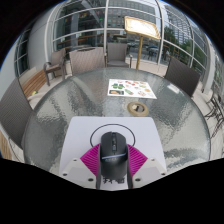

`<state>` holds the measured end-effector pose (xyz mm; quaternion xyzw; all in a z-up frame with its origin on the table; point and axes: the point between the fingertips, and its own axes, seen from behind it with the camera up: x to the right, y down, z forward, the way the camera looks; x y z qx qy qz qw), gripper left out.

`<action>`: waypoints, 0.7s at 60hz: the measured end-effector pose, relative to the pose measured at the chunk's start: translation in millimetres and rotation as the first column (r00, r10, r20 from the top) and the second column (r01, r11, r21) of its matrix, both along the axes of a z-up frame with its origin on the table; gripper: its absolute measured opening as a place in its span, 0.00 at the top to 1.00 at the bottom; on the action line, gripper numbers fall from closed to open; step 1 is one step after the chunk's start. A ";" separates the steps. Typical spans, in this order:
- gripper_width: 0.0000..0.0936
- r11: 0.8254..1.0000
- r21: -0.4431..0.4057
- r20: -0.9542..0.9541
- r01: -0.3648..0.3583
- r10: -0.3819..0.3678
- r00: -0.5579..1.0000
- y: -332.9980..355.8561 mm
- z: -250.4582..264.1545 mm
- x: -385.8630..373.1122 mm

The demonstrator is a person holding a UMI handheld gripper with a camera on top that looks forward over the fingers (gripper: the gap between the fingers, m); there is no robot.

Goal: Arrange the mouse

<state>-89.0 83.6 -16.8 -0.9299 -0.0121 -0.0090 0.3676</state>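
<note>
Magenta pads (92,160) on the two fingers sit nearest the lens, and a black mouse (112,150) lies between them with its cable (120,129) looping out ahead. Gripper (113,163) looks closed on the mouse flanks, pads seeming to touch both sides; contact is hard to confirm on the right side, but no gap shows. Mouse rests on or just above a white mat (88,132) that lies on a round glass table (60,100).

Handling, as a judgement: mouse is light, rigid plastic shell, smooth and rounded, so it could slip forward out of a pinch if squeezed at the tapered nose. Best hold is across the widest mid-body, low on the sides, where the flanks run near parallel. Not fragile, but buttons on top should stay free of pressure. Cable adds drag and may tug the mouse round when moved; keep it slack.

Beyond the fingers, well apart, a printed card (130,87) and a small dark disc (135,106) lie on the glass. Chairs (55,72) and glazed walls ring the table.
</note>
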 end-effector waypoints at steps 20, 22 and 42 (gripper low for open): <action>0.07 0.998 0.017 -0.025 0.061 -0.061 0.998 -20.6 45.2 18.2; 0.07 0.998 0.024 -0.034 0.062 -0.062 0.998 -29.8 57.3 20.3; 0.09 0.996 0.080 -0.093 0.036 -0.029 0.995 -166.9 156.3 34.3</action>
